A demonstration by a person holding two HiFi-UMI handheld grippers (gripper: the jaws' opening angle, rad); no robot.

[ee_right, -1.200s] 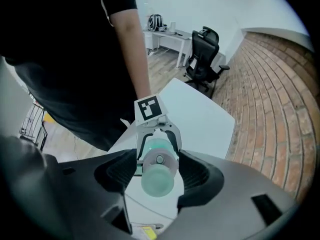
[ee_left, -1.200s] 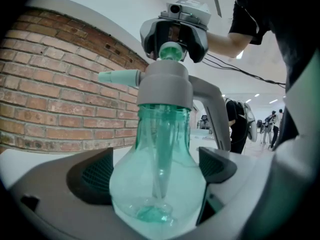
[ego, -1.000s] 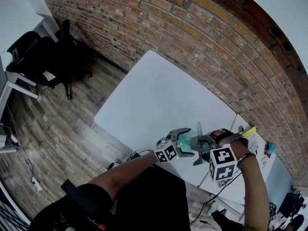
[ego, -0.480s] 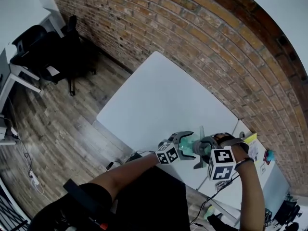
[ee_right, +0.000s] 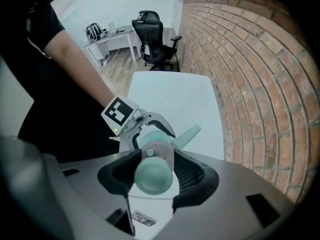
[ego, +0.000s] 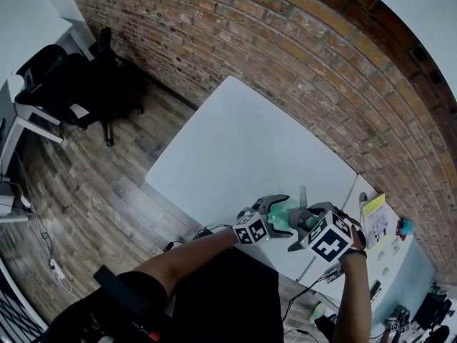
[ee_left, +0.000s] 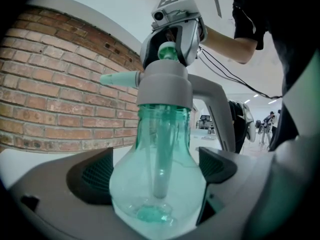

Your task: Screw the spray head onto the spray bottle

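The left gripper (ego: 280,214) is clamped on the bottle (ee_left: 159,184): its two dark ribbed pads (ee_left: 95,176) press the widest part of the belly from either side, with the bottle standing upright between them. The bottle is clear teal plastic, bulb-shaped below and narrowing to a straight neck above the pads. A pale tube (ee_left: 161,154) runs down its middle to a darker teal spot at the bottom.

The head (ee_left: 165,86) sits on the neck, well above the left pads. It is a grey dome with a short collar. A pale teal nozzle (ee_left: 117,79) sticks out to one side, and a grey lever (ee_left: 215,104) curves down on the other side. A round teal knob (ee_right: 153,176) tops it.

The right gripper (ee_right: 154,169) points straight down over the head. Its jaws have just been closing, with the head's upper part between them. In the right gripper view the knob fills the gap, and the grey body just behind it meets the ribbed pads (ee_right: 192,171) on both sides, so the fingers look closed on the head. The nozzle pokes out past the fingertips, away from the camera.

Both grippers hold the bottle in the air, over the near edge of a white table (ego: 243,141) that stretches beyond the fingertips.
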